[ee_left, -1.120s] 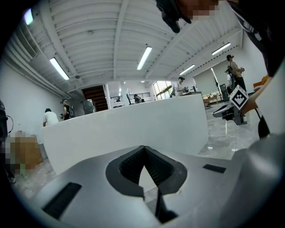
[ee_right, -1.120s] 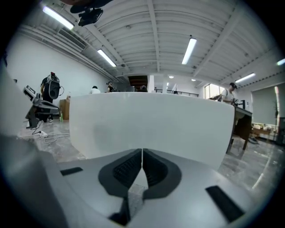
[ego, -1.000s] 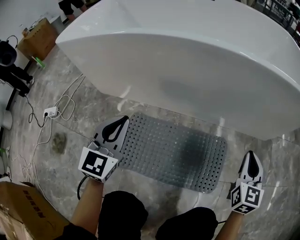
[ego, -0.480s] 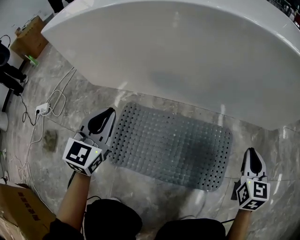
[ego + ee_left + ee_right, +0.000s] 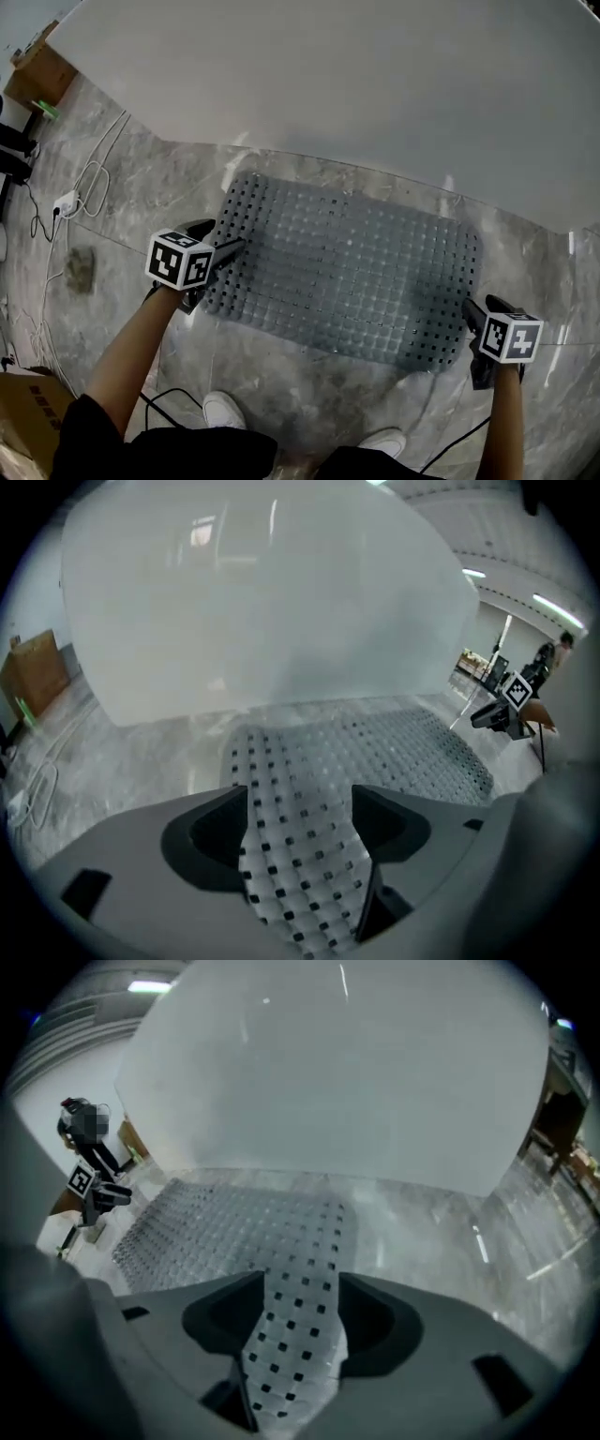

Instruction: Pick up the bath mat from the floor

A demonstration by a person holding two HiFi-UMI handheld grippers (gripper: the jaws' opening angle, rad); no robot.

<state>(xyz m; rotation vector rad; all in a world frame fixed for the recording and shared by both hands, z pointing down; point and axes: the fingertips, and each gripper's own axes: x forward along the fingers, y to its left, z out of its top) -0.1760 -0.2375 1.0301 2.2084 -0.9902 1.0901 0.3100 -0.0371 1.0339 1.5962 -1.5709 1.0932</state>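
A grey perforated bath mat (image 5: pixel 347 272) lies on the marble floor in front of a white bathtub (image 5: pixel 375 94). My left gripper (image 5: pixel 225 251) is at the mat's left short edge. Its jaws are opening, and the mat (image 5: pixel 375 752) shows in the gap between them without the pads pressing on it. My right gripper (image 5: pixel 472 314) is at the mat's right end near the front corner. Its jaws are opening too, with the mat (image 5: pixel 216 1222) running through their gap. Each gripper view shows the other gripper at the far end of the mat.
The tub wall rises just behind the mat. A power strip (image 5: pixel 66 202) and white cables lie on the floor at the left, beside a brown patch (image 5: pixel 80 267). A cardboard box (image 5: pixel 23 441) stands at the bottom left. The person's shoes (image 5: pixel 225 411) are below the mat.
Both grippers have come down and in onto the mat's two ends. Their jaws, shut before, now stand apart over the mat. The head camera has dropped closer to the floor.
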